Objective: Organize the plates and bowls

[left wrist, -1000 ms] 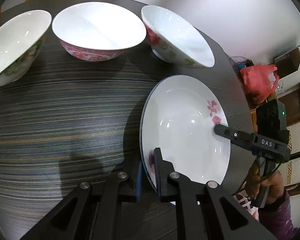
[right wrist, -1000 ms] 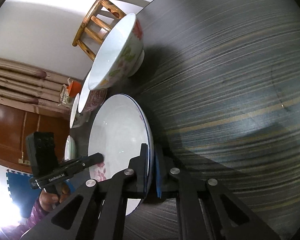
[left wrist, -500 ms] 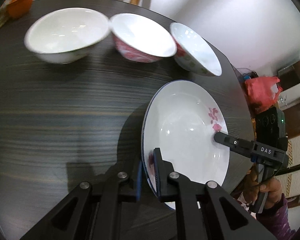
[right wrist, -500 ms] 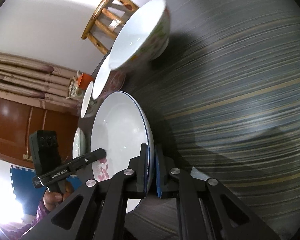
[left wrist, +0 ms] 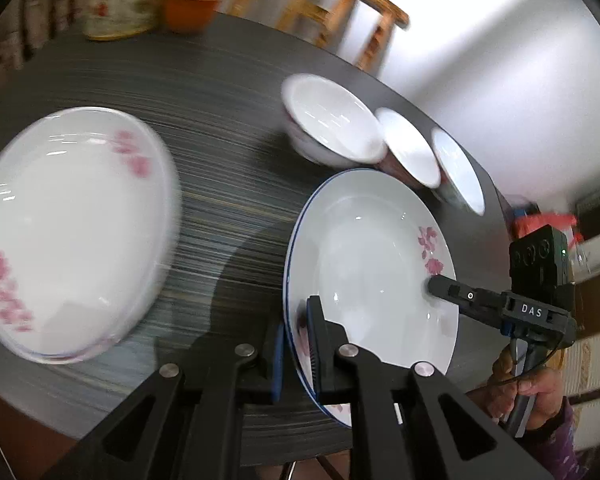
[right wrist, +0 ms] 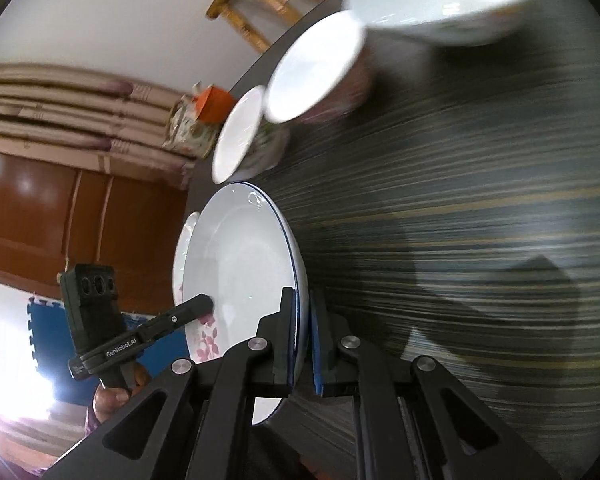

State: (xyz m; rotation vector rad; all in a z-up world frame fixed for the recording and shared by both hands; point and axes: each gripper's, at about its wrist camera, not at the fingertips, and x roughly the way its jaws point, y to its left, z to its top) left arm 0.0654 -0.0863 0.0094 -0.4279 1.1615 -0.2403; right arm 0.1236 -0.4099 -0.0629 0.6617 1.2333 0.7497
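Above the dark striped table, we see the blue-rimmed plate carried sideways since a second ago: the three bowls, then filling the top of the left wrist view, now sit small at the right, and a second floral plate has come into view at the left, blurred. An orange lidded pot and a wooden chair have also appeared. The left gripper stays clamped on the plate's near rim, the right gripper on the opposite rim. The held plate is white, shallow, with pink flowers on its rim, tilted clear of the table.
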